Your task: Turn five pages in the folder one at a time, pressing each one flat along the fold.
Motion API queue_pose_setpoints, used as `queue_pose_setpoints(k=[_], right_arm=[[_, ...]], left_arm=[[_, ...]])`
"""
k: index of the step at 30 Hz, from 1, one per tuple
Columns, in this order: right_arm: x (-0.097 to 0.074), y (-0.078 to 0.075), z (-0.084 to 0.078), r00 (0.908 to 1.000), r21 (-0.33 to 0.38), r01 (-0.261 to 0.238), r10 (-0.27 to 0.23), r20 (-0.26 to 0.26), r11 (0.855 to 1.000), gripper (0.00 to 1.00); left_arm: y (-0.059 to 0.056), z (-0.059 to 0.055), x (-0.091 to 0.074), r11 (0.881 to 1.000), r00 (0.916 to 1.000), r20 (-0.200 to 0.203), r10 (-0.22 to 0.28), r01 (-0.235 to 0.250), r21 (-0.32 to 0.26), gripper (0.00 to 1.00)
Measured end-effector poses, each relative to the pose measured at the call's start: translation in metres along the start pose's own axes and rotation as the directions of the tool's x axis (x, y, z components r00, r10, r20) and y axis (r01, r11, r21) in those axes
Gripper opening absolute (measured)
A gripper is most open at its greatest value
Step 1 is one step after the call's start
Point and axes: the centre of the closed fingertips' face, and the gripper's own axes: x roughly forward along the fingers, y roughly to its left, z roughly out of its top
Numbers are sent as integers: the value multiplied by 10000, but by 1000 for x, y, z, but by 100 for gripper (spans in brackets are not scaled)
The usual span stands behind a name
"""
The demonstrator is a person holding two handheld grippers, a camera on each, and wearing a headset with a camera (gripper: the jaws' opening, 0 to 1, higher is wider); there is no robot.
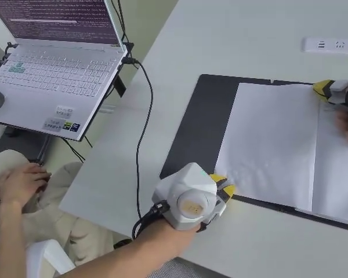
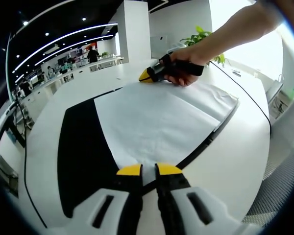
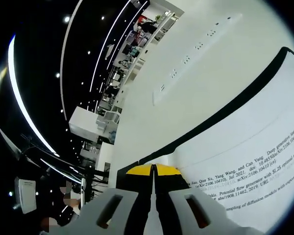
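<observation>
Black flat folder (image 1: 200, 127), matte cover, lies open on the smooth white table (image 1: 220, 46), right of centre. A plain white paper sheet (image 1: 272, 139), faintly dimpled, lies flat over its left half.

Left tool (image 1: 223, 188), yellow-tipped, is at the sheet's near edge. Its jaws stand almost together with a slim gap; whether they pinch paper cannot be told.

Right tool (image 1: 325, 90), also yellow-tipped, has its jaws pressed together and rests at the folder's far edge by a printed page (image 3: 255, 161).

Silver laptop (image 1: 52, 69) is far left, trailing a thin black cable (image 1: 142, 133).

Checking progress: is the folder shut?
No, the folder lies open with a white page spread across it.
</observation>
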Motion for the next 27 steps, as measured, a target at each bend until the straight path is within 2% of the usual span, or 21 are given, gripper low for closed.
queue_pose_setpoints(k=[16, 27], right_arm=[[-18, 2, -25, 9958, -423, -155, 116, -910, 9990, 0], [-35, 1, -43, 9924, -422, -251, 199, -1212, 9988, 0]], left_arm=[[-1, 1, 0, 9999, 10000, -45, 6, -6, 100, 8], [-2, 1, 0, 10000, 10000, -78, 24, -24, 34, 8]])
